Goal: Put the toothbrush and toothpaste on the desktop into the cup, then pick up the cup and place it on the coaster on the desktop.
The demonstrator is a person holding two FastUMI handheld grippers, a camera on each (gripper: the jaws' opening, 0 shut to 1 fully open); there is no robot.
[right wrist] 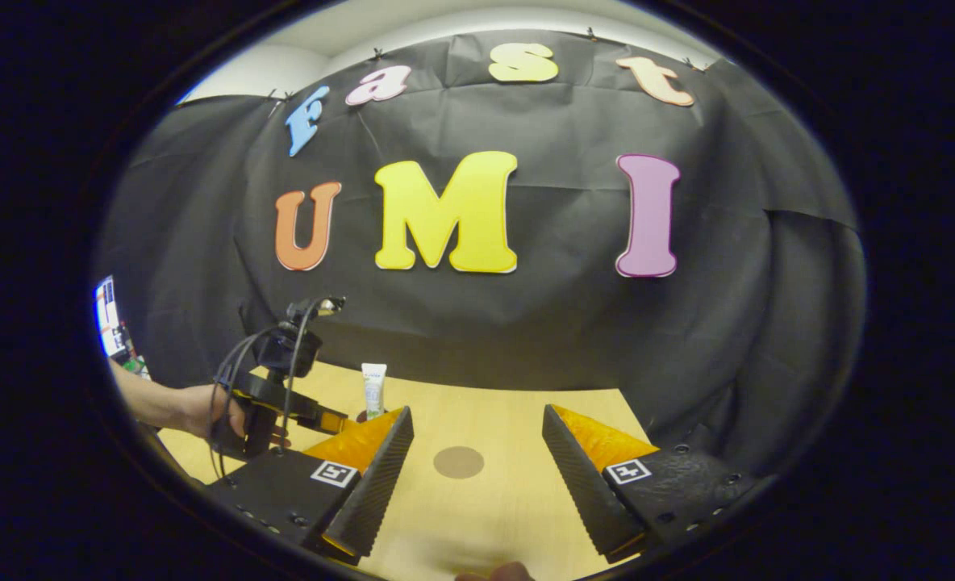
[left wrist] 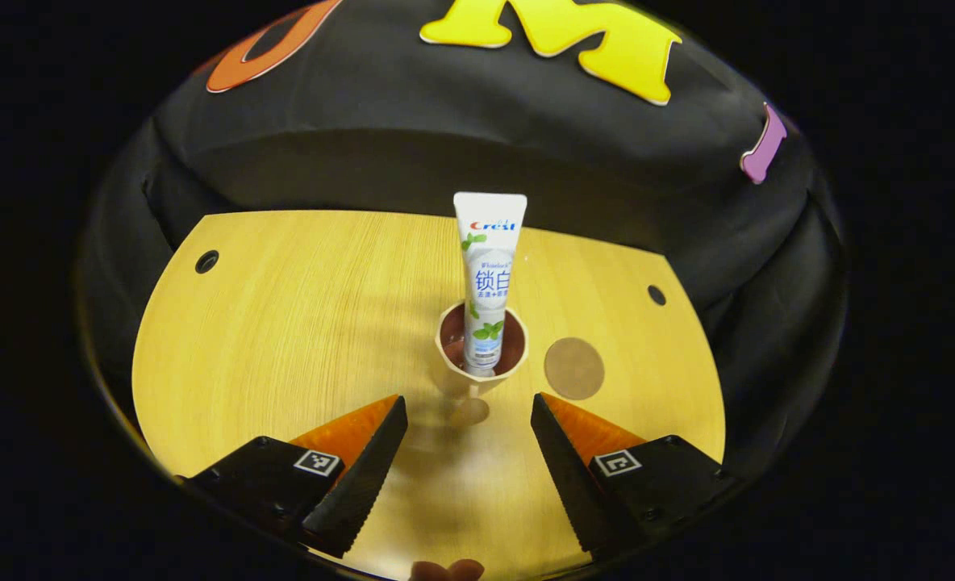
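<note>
Wooden desktop (left wrist: 300,323): toothpaste (left wrist: 490,274) upright in cup (left wrist: 518,355), btm half hidden; coaster (left wrist: 574,369) beside; both grippers' jaws apart, holding nothing

Before me lies a light wooden table (left wrist: 300,323), with a dark round hole near each far corner. On it stands a cup (left wrist: 482,355), holding an upright toothpaste tube (left wrist: 487,274). Just beside the cup, to its right, lies a flat round coaster (left wrist: 574,369).
</note>
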